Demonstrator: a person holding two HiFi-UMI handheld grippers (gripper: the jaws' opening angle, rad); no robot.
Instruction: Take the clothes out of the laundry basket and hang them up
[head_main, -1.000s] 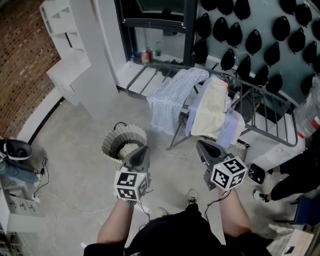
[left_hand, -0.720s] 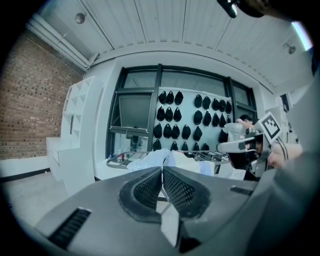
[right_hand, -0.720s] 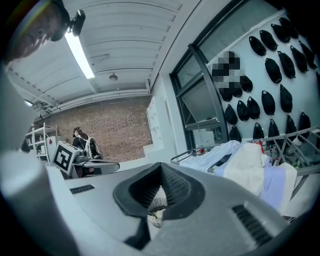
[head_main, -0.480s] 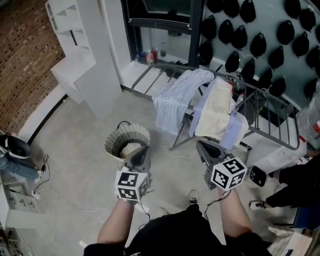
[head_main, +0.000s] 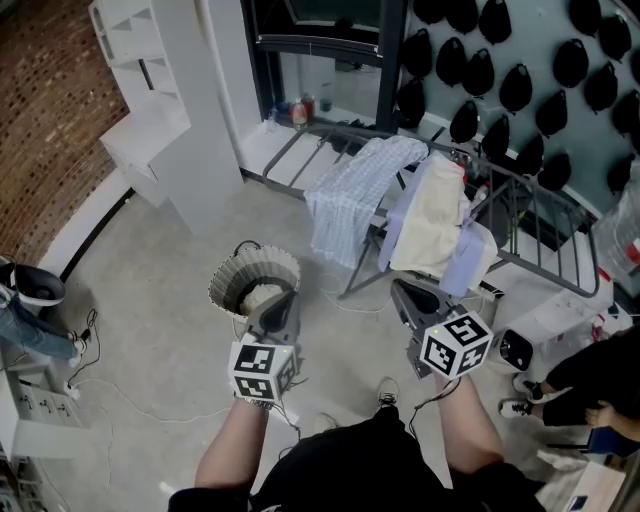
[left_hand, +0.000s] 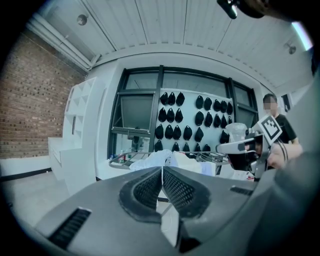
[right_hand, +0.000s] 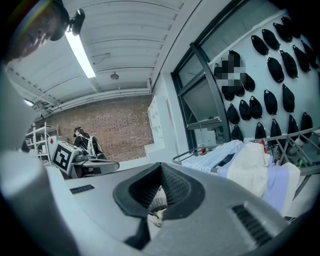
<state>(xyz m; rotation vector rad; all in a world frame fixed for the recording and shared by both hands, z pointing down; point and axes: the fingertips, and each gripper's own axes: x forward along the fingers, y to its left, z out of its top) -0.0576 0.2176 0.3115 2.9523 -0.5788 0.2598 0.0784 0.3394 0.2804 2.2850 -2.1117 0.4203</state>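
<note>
White ceiling boards (left_hand: 175, 22) appear only in gripper views; left gripper (left_hand: 161, 170) and right gripper (right_hand: 161, 169) closed, empty.

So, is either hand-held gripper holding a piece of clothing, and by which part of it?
Nothing is held. The left hand-held gripper and the right hand-held gripper are both shut, and no cloth is between their jaws.

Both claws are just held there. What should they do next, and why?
Probably lower the left gripper toward the laundry basket and open its jaws: both it and the right gripper are shut and empty, and a pale garment lies in the basket, nearest the left one.
</note>
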